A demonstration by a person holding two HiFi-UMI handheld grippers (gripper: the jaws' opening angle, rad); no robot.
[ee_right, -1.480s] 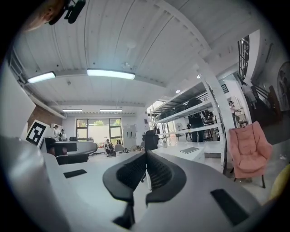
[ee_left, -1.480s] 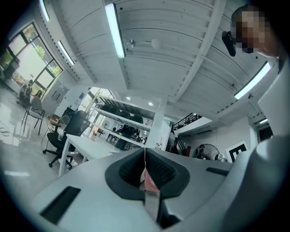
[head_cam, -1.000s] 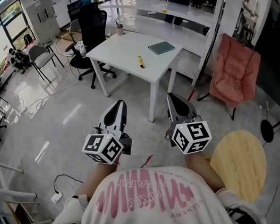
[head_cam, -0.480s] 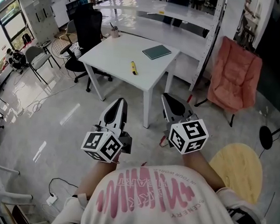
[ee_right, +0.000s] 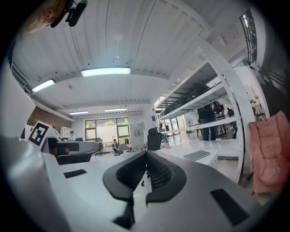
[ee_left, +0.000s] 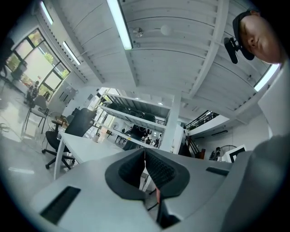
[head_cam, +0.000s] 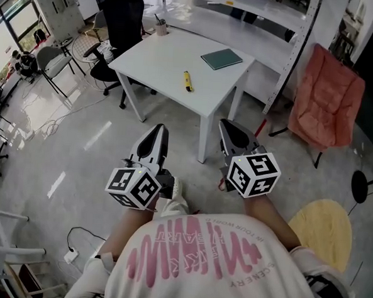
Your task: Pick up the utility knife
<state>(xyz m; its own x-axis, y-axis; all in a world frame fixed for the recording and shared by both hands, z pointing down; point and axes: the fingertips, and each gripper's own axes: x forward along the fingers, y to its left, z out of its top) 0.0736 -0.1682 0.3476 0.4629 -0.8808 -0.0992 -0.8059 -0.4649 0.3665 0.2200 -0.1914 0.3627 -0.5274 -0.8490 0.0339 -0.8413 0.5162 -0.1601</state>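
Stepped closer to the white surface (head_cam: 167,56), now filling a little more of the head view. Carried the left hand-held gripper (head_cam: 160,130) and the right hand-held gripper (head_cam: 229,126) forward, both nearer the surface's front corner. Swung the yellow utility knife (head_cam: 188,81) and the green notebook (head_cam: 221,58) back rightward after a drift left half a second ago. Left the round wooden top (head_cam: 323,232) further toward the lower right corner, with less of it showing. Put a light shoe (head_cam: 176,190) forward between the two hand-held grippers, unseen earlier. Shifted the pink chair (head_cam: 328,97) rightward in the head view.
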